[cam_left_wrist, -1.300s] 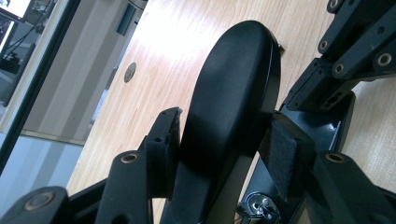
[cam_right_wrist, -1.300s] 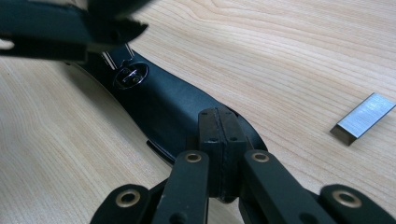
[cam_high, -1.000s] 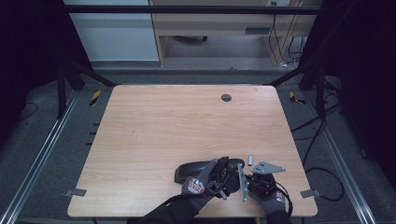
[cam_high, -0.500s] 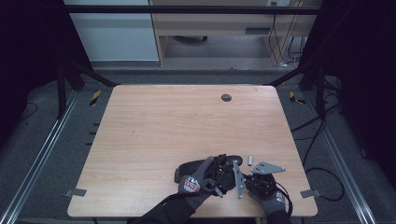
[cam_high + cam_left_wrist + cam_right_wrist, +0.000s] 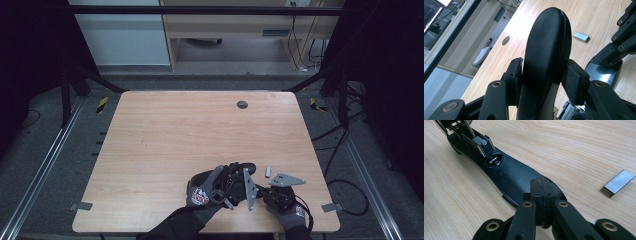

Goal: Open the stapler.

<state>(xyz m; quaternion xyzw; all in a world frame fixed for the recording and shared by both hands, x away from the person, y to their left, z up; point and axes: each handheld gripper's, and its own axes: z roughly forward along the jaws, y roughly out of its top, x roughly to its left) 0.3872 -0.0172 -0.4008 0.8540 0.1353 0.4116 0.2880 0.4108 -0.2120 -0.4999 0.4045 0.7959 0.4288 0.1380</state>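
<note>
A black stapler [image 5: 225, 176] lies near the table's front edge, opened up. In the left gripper view its rounded black top arm [image 5: 547, 45] stands up between my left gripper's [image 5: 544, 77] pads, which press on both its sides; these jaws have just been closing on it. My right gripper [image 5: 541, 187] is shut, with its tips resting on the near end of the stapler's flat base [image 5: 509, 175]. The metal staple channel [image 5: 481, 143] is raised off the base's far end. A small silver strip of staples [image 5: 617, 183] lies on the wood beside the base.
The wooden table [image 5: 200, 130] has a round cable hole [image 5: 242, 104] near its far edge. The strip of staples [image 5: 267, 171] lies just right of the stapler. Both gloved hands [image 5: 202, 192] work close to the front edge.
The left hand has lifted a little, taking the stapler's top arm up with it. The right hand has stayed where it was.
</note>
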